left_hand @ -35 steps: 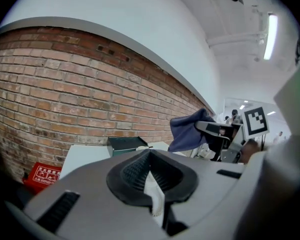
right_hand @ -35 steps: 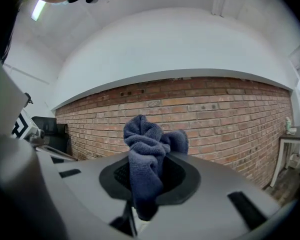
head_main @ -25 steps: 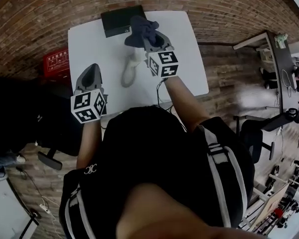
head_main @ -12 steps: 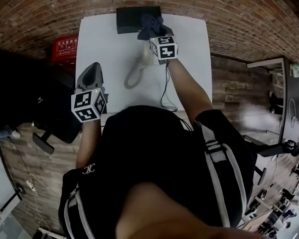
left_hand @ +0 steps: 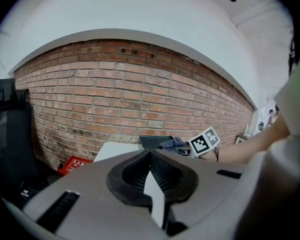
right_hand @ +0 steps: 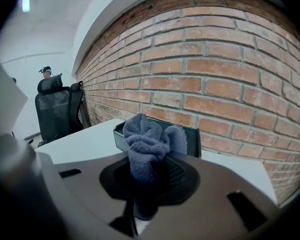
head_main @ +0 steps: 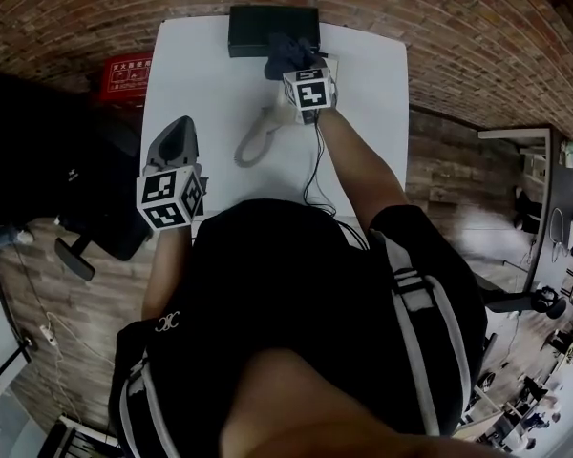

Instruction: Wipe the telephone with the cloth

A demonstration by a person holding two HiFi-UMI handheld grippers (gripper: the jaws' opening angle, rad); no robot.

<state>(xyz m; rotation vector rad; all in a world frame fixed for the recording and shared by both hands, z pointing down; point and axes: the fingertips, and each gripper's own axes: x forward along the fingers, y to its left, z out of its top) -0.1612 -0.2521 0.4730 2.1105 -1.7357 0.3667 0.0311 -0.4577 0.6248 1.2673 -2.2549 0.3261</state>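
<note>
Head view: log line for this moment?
right gripper: shut on bunched blue-grey cloth | left gripper: shut, empty | white telephone handset: on white table

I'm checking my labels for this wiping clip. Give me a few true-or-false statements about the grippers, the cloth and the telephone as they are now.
1. The right gripper is shut on the blue cloth. True.
2. The left gripper holds the handset. False: its fingers are together on nothing, and it is at the table's left edge, apart from the handset lying on the table.
3. A black box sits at the table's far edge, by the brick wall. True.
4. The table is dark wood. False: its top is white.
5. The cloth is over by the telephone. True.
</note>
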